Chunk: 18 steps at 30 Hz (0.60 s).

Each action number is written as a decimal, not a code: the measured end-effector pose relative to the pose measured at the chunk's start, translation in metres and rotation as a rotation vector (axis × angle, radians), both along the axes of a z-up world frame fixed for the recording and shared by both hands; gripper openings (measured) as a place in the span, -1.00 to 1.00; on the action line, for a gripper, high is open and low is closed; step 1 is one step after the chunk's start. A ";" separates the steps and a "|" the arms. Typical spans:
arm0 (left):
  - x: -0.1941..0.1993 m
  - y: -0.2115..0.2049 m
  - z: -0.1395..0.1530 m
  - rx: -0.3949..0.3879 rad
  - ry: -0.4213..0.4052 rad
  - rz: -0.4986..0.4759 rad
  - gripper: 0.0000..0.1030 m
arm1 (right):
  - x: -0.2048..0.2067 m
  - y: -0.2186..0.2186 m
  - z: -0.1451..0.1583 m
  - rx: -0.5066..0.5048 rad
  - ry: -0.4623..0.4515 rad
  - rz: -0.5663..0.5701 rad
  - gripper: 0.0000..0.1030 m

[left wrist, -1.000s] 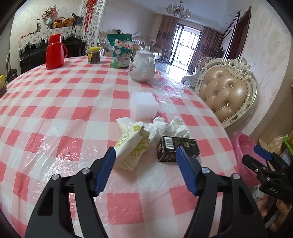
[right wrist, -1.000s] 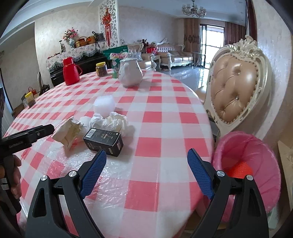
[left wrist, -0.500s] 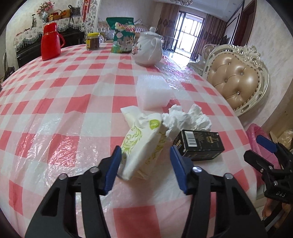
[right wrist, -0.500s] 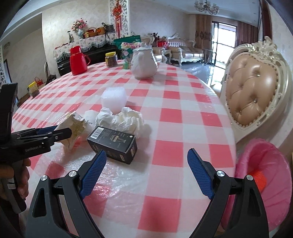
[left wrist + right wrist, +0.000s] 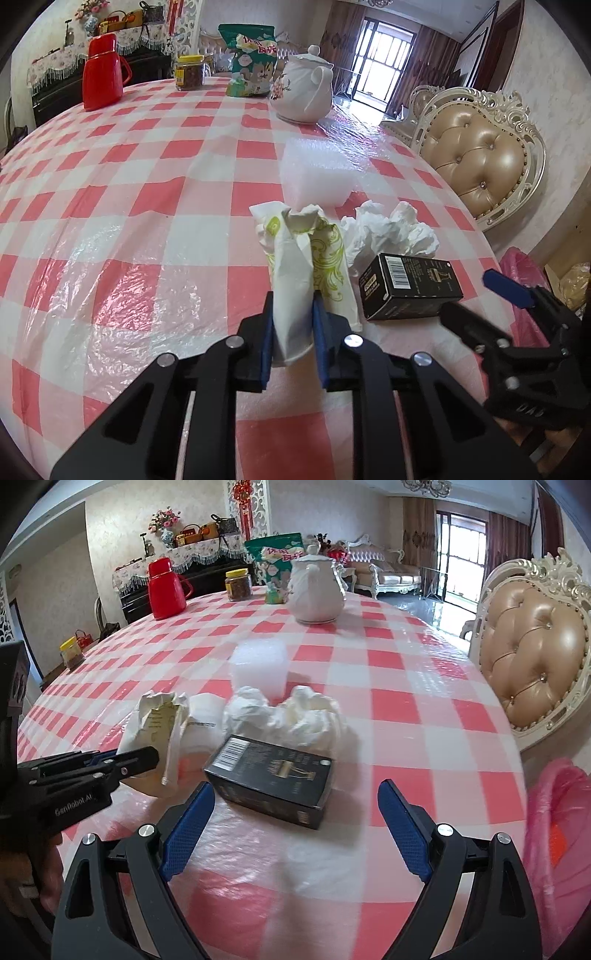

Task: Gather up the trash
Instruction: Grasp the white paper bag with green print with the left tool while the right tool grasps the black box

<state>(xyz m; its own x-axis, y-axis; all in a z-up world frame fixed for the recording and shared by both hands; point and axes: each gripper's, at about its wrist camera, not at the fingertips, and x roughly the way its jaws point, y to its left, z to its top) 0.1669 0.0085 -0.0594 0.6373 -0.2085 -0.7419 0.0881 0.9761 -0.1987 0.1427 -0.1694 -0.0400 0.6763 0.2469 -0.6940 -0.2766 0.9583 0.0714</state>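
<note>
My left gripper (image 5: 292, 325) is shut on a crumpled white paper wrapper with green print (image 5: 301, 266), which rests on the checked tablecloth; it also shows in the right wrist view (image 5: 155, 734). Beside it lie a black carton (image 5: 408, 286) (image 5: 271, 781), crumpled white tissues (image 5: 391, 232) (image 5: 291, 716) and a white foam block (image 5: 314, 175) (image 5: 258, 670). My right gripper (image 5: 295, 825) is open and empty, just in front of the black carton. A pink-lined trash bin (image 5: 554, 823) stands off the table's right edge.
A white teapot (image 5: 303, 92), a green snack bag (image 5: 251, 59), a jar (image 5: 190, 72) and a red thermos (image 5: 101, 72) stand at the far side of the round table (image 5: 110, 184). A padded chair (image 5: 480, 162) stands to the right.
My left gripper has moved forward and closed on the paper wrapper. My right gripper has moved closer to the black carton and stays open.
</note>
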 end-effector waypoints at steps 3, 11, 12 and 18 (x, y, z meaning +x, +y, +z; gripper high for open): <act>-0.002 0.003 0.003 -0.002 -0.011 0.015 -0.65 | 0.003 0.010 -0.002 0.007 0.008 -0.004 0.64; -0.006 0.019 0.012 -0.026 -0.031 0.062 -0.65 | 0.014 0.020 -0.006 0.006 0.027 -0.046 0.64; -0.006 0.020 0.012 -0.028 -0.032 0.064 -0.65 | 0.017 0.021 -0.007 0.001 0.034 -0.061 0.64; -0.006 0.024 0.014 -0.040 -0.036 0.069 -0.65 | 0.022 0.027 -0.011 -0.015 0.044 -0.088 0.64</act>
<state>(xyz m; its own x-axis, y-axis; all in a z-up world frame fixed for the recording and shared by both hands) 0.1605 0.0325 -0.0453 0.6771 -0.1926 -0.7102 0.0291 0.9714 -0.2356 0.1647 -0.1426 -0.0510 0.6636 0.1766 -0.7270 -0.1877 0.9800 0.0667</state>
